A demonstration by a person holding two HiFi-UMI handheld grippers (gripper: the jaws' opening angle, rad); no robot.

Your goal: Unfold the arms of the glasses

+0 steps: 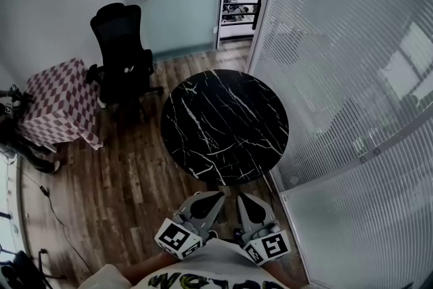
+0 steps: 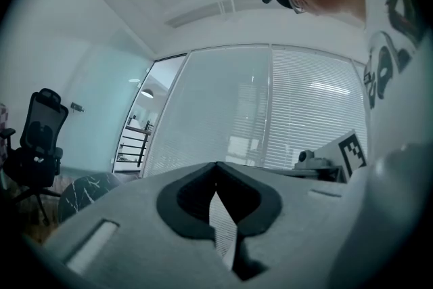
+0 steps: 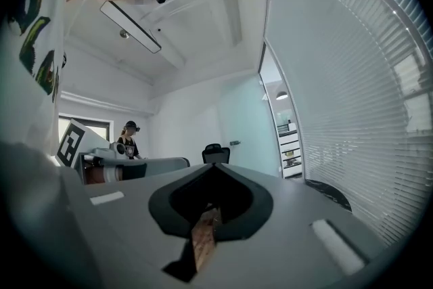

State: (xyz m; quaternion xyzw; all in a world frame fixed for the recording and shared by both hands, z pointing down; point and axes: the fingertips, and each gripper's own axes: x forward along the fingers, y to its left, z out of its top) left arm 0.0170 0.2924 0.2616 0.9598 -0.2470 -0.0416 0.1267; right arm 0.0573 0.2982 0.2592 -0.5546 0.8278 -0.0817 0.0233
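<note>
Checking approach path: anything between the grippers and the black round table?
Head view: only bare wood floor between left gripper, right gripper and the table.

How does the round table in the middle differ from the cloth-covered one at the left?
The round table has a bare, circular black top veined in white; the cloth-covered table is squarish, draped in checks down its sides. The round table stands by the glass wall, the cloth-covered table left of the office chair. Both stand on the wood floor.
</note>
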